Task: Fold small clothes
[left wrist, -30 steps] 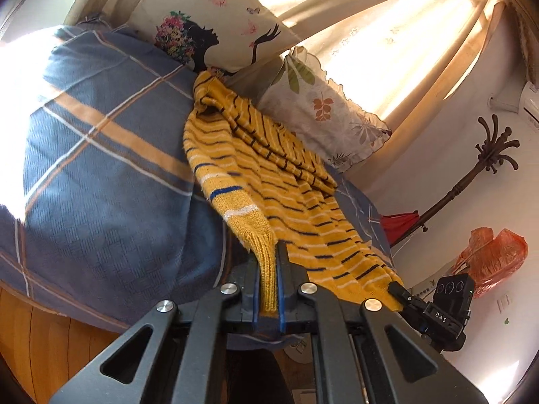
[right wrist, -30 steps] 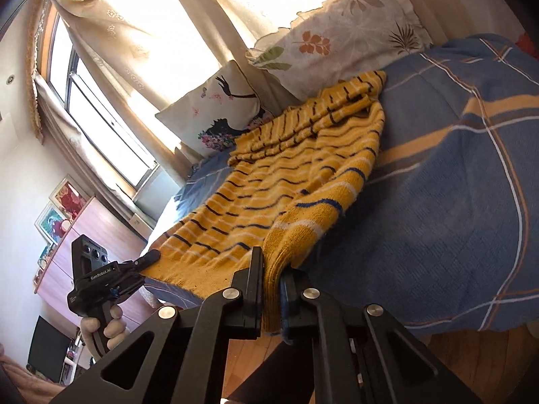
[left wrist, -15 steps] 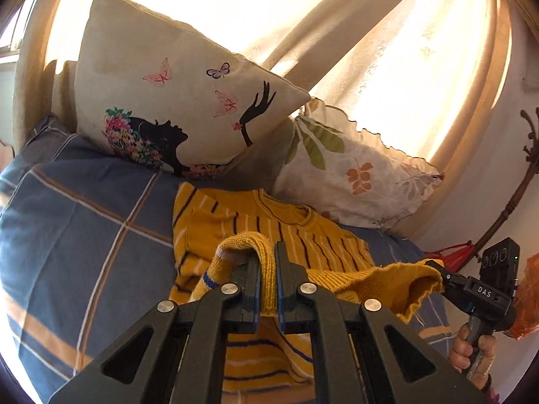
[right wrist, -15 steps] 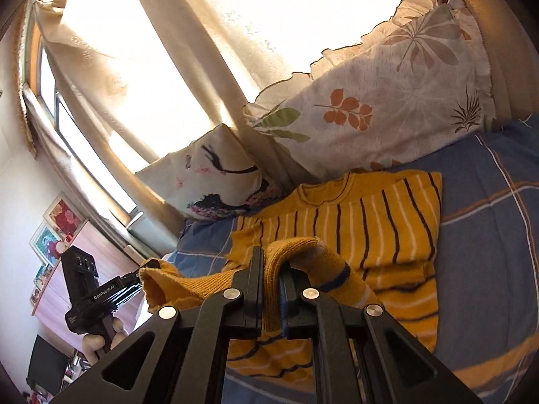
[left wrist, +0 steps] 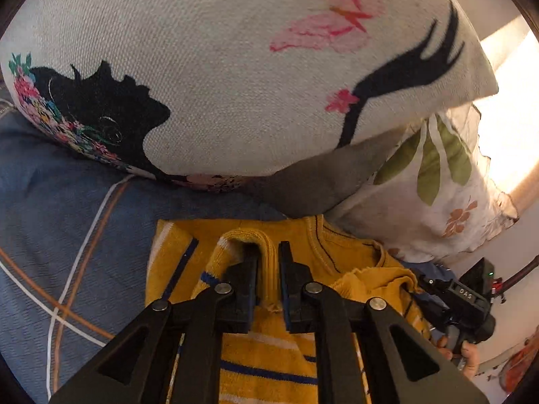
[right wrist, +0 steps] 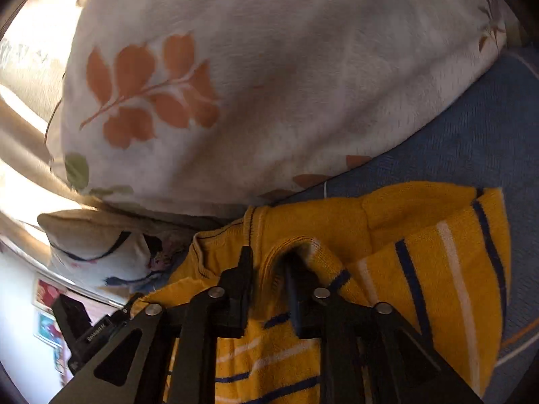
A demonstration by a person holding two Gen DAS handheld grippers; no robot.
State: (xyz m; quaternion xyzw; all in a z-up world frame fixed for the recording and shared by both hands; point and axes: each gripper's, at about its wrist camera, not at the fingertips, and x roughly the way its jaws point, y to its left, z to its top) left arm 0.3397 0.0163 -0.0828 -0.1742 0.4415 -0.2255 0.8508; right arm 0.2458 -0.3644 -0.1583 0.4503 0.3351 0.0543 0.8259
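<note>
A yellow knit sweater with blue and white stripes lies folded over itself on the blue plaid bed cover, its collar end near the pillows. My left gripper has its jaws slightly apart with a ribbed sweater edge still between them, low on the fabric. My right gripper also stands slightly apart around a ribbed edge of the sweater. Each view shows the other gripper at its side, the right one and the left one.
A white pillow with a black silhouette and pink butterfly is right ahead of the left gripper. A leaf-print pillow is right ahead of the right gripper. Sunlit curtains hang behind the pillows.
Both grippers carried the sweater's lower edge forward over the body to the collar end by the pillows, and lowered it. The jaws have loosened from tightly shut to slightly apart.
</note>
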